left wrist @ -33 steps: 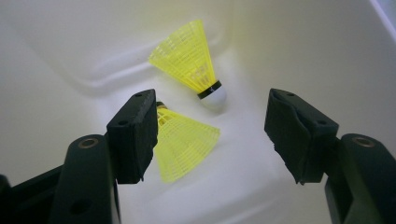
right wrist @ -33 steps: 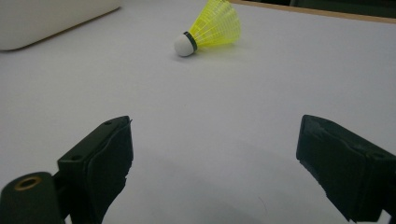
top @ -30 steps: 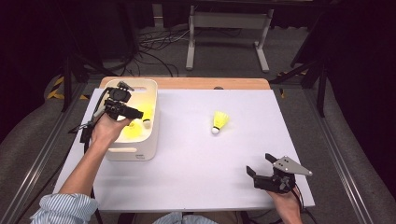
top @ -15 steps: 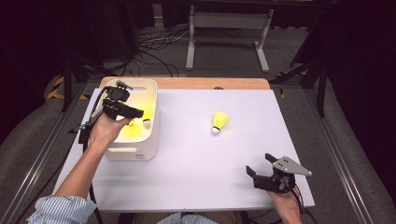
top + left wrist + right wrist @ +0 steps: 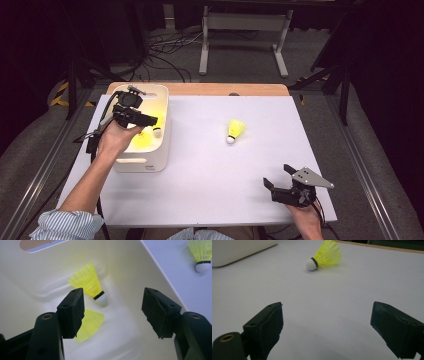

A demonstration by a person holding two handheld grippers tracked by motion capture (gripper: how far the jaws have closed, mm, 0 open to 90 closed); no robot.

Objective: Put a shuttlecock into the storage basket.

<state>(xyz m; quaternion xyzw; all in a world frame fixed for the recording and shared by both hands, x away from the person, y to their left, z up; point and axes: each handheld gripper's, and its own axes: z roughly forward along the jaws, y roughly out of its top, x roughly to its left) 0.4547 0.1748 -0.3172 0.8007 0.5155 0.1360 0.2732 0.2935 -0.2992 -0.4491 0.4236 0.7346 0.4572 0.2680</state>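
1. The left gripper hangs over the open top of the bin, at the far left of the table.
2. Its jaws stand wide apart and grip nothing.
3. In the left gripper view, two yellow shuttlecocks lie on the bin floor: the upper one lies between the jaws, its white cork against the right wall; the lower one lies partly behind the left jaw.
4. The bin sits on the white mat, its near end wall carrying a slot handle.
5. A third shuttlecock lies on its side on the mat, right of the bin and well apart from it, cork toward the near edge.
6. The right gripper rests at the near right of the table, well apart from the third shuttlecock.
7. Its jaws are spread wide, with bare mat between them.
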